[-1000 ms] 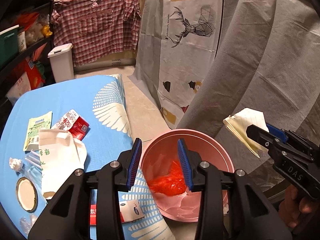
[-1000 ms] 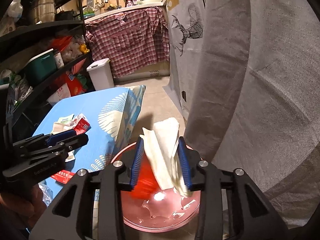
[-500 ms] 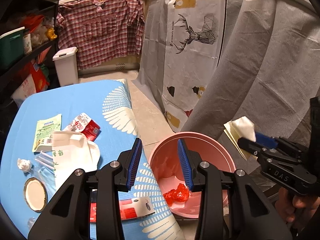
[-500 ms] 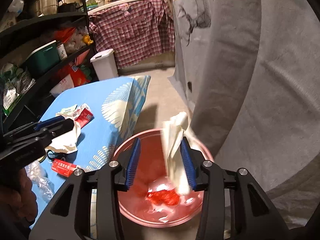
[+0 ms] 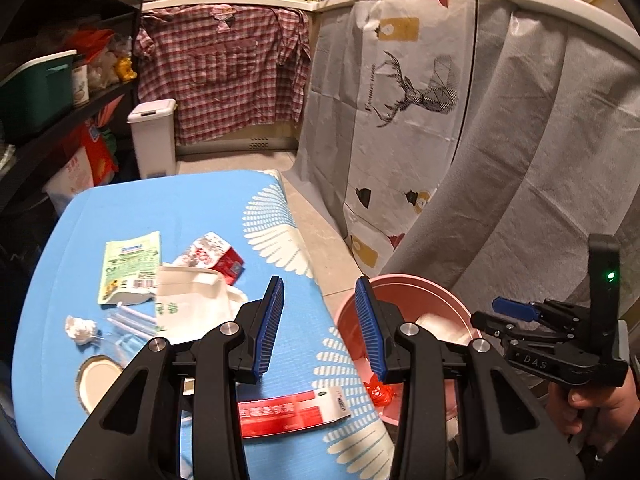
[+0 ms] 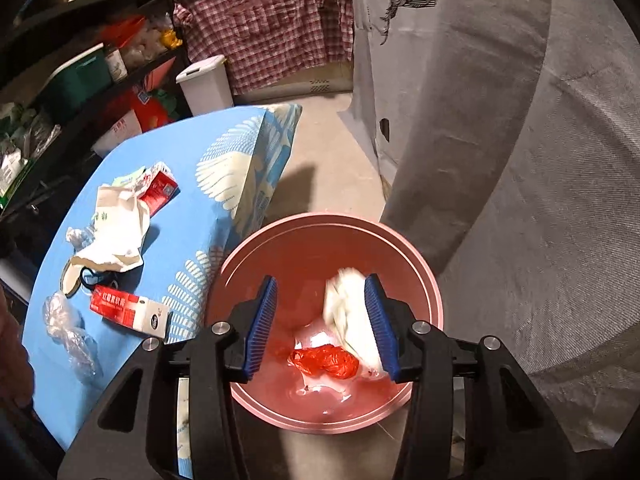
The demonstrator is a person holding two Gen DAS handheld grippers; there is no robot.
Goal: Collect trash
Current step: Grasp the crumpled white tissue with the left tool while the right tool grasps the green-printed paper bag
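A pink bin [image 6: 332,236] stands on the floor beside the blue table [image 6: 224,152]; it also shows in the left wrist view [image 5: 424,292]. My right gripper [image 6: 322,324] is open above the bin, and a white paper wad [image 6: 348,312], blurred, is by its right pad over the bin. A red plastic scrap [image 6: 326,362] lies in the bin. My left gripper [image 5: 318,328] is open and empty over the table's right edge. On the table lie a red-and-white box [image 5: 292,412], a white paper bag [image 5: 192,304], a green packet [image 5: 130,266] and a red carton [image 5: 216,258].
A crumpled tissue [image 5: 80,328], clear plastic wrap [image 5: 128,324] and a round lid [image 5: 98,384] lie at the table's left. Grey and printed cloth [image 5: 500,184] hangs right of the bin. A white pedal bin [image 5: 154,136] and dark shelves [image 5: 48,112] stand behind.
My right gripper opened over the pink bin and the white paper left its grip. The red scrap dropped to the bin's bottom. My left gripper drew back toward the table.
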